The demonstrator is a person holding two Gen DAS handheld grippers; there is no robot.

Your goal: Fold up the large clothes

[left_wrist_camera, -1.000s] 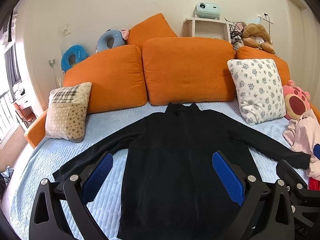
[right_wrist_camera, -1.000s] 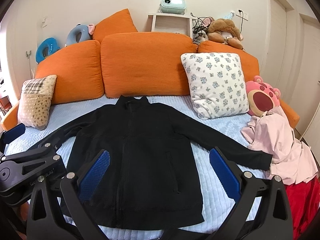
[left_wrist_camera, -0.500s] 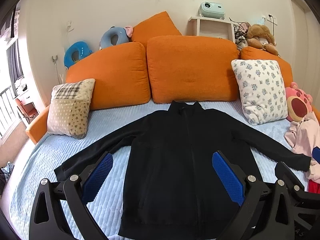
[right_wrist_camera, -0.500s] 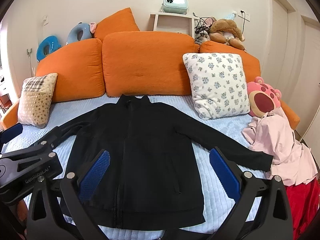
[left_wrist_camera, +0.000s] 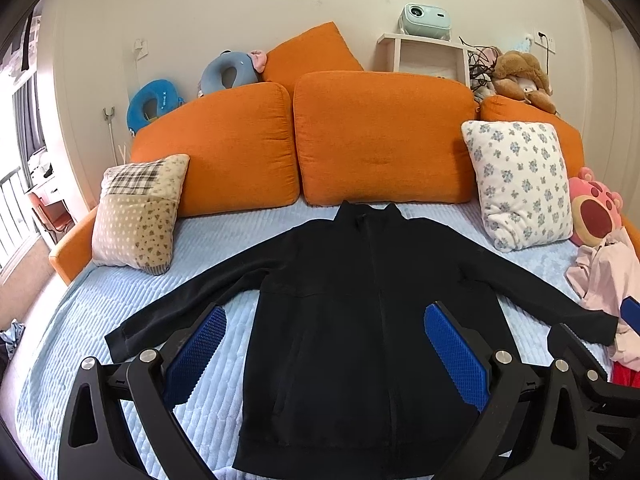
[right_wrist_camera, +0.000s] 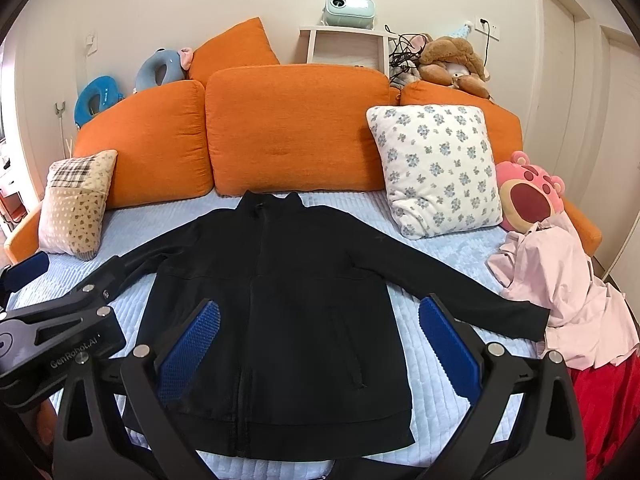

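Bare bed lies open at 9 o'clock of the black jacket, up to the patchwork pillow. At 3 o'clock, the pink garment touches the sleeve cuff; the floral pillow crowds 1 o'clock. Orange cushions wall off 12 o'clock.

I log, far side: three orange cushions along the wall, a mint projector on a white shelf, a brown plush toy. Left: patchwork pillow. Right: floral pillow, pink bear plush, pink garment.
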